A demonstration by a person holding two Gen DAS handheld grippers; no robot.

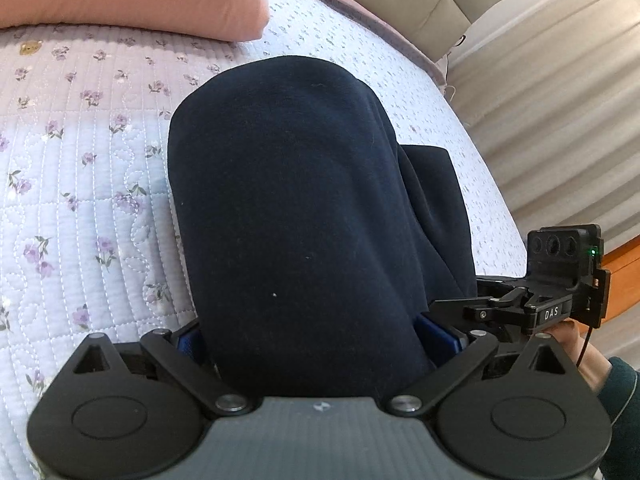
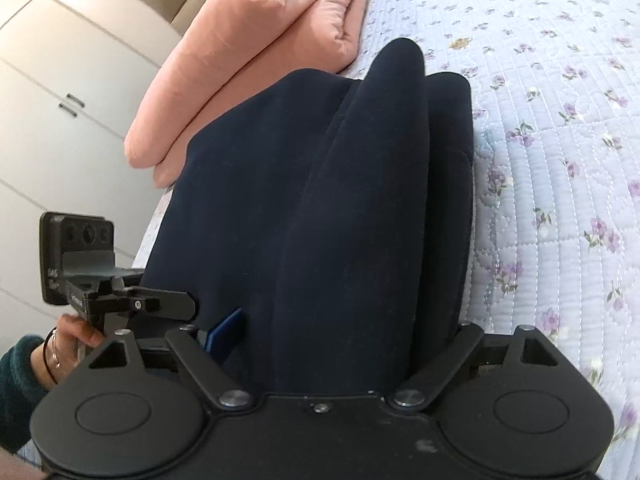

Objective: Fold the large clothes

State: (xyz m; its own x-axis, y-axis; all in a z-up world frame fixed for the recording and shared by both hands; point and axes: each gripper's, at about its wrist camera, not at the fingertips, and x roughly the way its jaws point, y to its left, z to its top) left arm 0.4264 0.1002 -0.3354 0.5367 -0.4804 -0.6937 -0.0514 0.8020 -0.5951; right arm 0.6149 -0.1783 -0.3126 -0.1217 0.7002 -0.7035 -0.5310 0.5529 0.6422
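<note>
A soft navy garment point(image 1: 288, 208), bunched in thick rounded folds, lies on a quilted floral bedspread point(image 1: 80, 168), gripped at its near edge by both the left gripper point(image 1: 316, 344) and right gripper point(image 2: 344, 344); a puffy salmon duvet point(image 2: 248, 52) sits beyond

The dark garment point(image 1: 296, 220) buries my left gripper's point(image 1: 316, 344) blue pads and my right gripper's point(image 2: 340, 340) far pad; its near end is hidden.

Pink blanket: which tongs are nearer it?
Left. Left tongs grip the navy garment on the pink blanket's side; right tongs grip its other edge, farther away.
</note>
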